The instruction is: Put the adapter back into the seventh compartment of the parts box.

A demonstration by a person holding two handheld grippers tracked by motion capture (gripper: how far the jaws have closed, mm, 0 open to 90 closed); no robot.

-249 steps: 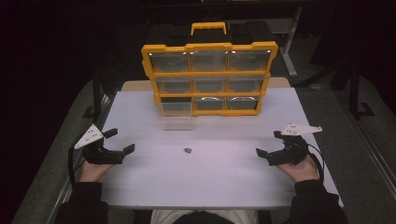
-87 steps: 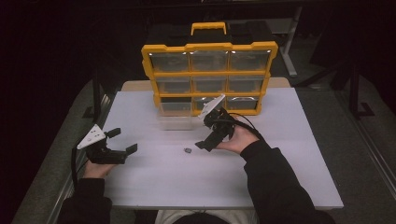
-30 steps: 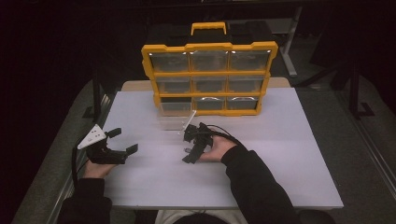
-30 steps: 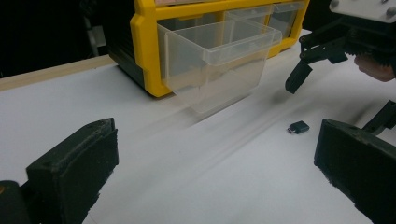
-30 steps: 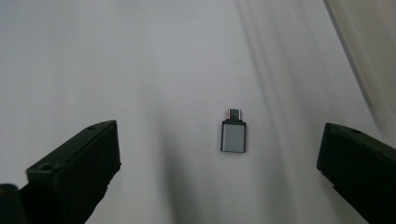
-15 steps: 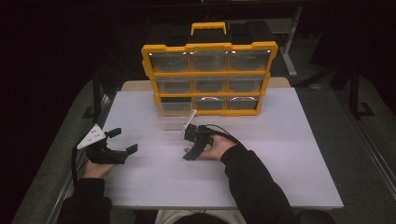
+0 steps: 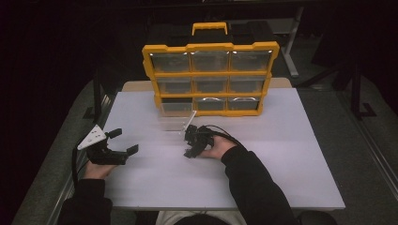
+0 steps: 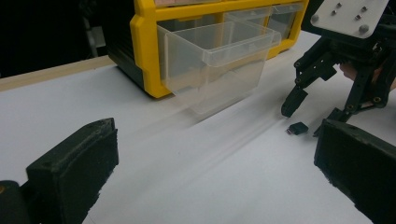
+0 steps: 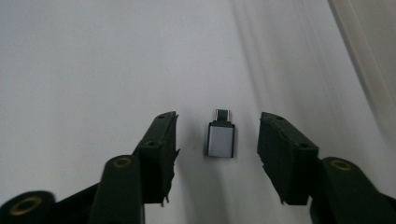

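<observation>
Right gripper [image 9: 218,140] poised over the white table [image 7: 281,154]: we see its two black jaws parted, one on either side of a small silver adapter [image 9: 220,138] that lies flat on the surface between them. Neither jaw touches the adapter; a strip of bare table shows on both sides. The adapter's narrow plug end points away from the camera.

From the left gripper view we see the same adapter [image 8: 297,128] as a small dark block on the table, directly under the tips of the right gripper [image 8: 308,119], whose grey plate is at the upper right. A clear plastic drawer [image 8: 219,63] projects from the lower left corner of the yellow organizer [image 8: 144,46] and hangs out over the table, near the adapter but apart from it.

In the high view we find the right gripper [image 7: 191,146] near the table's middle, in front of the organizer [image 7: 211,77], with the person's right hand [image 7: 217,149] behind it. The left gripper [image 7: 123,143] rests at the table's left edge, well apart, jaws wide open and holding nothing.
</observation>
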